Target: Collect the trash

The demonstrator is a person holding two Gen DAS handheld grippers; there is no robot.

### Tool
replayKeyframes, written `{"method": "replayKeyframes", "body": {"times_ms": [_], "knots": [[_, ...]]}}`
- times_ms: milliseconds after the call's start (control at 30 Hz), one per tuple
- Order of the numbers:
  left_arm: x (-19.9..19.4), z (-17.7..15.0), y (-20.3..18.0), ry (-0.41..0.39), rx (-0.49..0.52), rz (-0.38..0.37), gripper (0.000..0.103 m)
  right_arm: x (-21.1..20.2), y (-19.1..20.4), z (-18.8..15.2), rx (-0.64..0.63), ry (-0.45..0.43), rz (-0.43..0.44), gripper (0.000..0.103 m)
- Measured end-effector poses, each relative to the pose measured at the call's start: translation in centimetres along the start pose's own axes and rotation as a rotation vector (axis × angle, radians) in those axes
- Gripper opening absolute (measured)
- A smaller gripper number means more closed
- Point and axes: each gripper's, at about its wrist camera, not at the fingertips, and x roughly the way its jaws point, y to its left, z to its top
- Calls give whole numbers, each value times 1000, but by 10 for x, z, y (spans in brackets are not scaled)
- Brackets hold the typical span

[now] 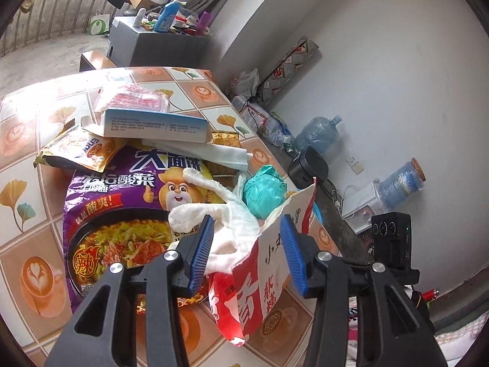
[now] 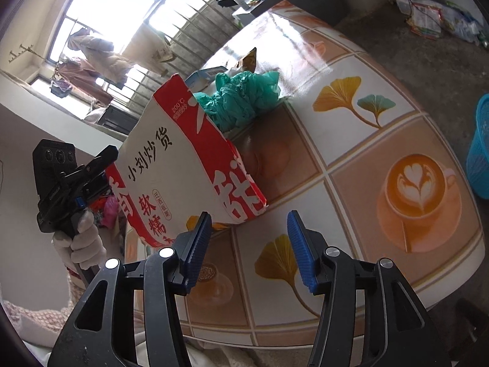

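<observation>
Red-and-white paper bag [image 2: 171, 165] reads "小刘炒货"; left gripper [image 1: 247, 244] fingers straddle it unclamped, right gripper [image 2: 249, 247] fingers empty, parted.

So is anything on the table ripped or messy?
Yes. The red-and-white paper bag has a ragged, torn top edge and leans over. A crumpled white tissue sprawls across the purple noodle packet, and a scrunched green plastic bag lies behind. Boxes and wrappers are heaped crookedly further back.

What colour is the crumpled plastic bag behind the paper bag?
Teal green bag; clearest in the right wrist view.
</observation>
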Motion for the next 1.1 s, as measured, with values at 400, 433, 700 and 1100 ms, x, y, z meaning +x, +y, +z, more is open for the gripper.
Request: {"method": "replayKeyframes", "body": {"times_ms": [400,433,700,1100], "knots": [[3,-15,-13,8,2,7,9,17,2,-8,45,36,89,50],[3,-16,-14,9,3,6,9,16,1,-8,49,32,90,50],[13,-29,-27,48,17,-16,6,-1,-16,-7,86,-2,105,50],[55,-49,-66,141,106,-21,6,-32,-50,-16,143,-85,86,50]]}}
